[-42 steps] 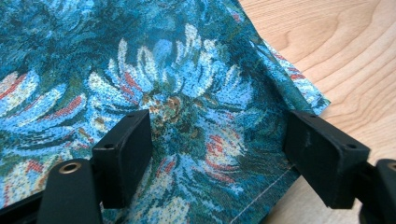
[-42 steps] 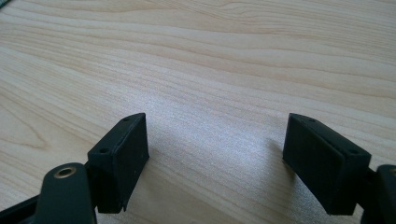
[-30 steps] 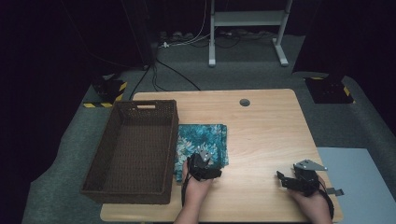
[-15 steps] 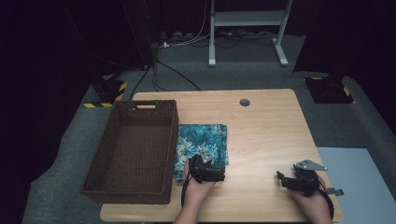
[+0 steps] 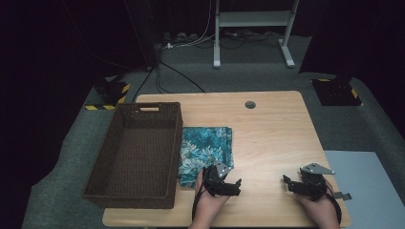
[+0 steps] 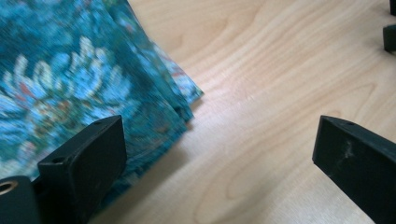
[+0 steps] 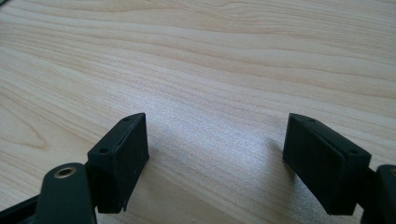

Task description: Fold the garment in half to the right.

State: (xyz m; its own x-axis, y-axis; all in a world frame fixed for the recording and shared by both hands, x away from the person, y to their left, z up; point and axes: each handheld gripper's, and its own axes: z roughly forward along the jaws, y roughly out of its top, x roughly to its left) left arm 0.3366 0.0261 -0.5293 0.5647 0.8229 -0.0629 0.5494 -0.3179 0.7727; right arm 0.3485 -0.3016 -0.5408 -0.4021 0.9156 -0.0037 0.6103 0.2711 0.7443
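The folded cloth point(image 5: 206, 151) lies flat on the bench point(image 5: 272, 138), touching the right wall of the basket point(image 5: 136, 155). The left tool point(image 5: 229, 186) sits at the cloth's 5 o'clock corner, jaws spread wide, one jaw over the fabric edge point(image 6: 107, 107) and the other over bare wood. The right tool point(image 5: 292, 183) rests at 3 o'clock, well apart from the cloth, jaws open and holding nothing point(image 7: 215, 154)

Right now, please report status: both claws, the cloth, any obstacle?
Left claw open at folded cloth corner, not gripping. Right claw open over bare table. Basket beside cloth; nothing blocking.
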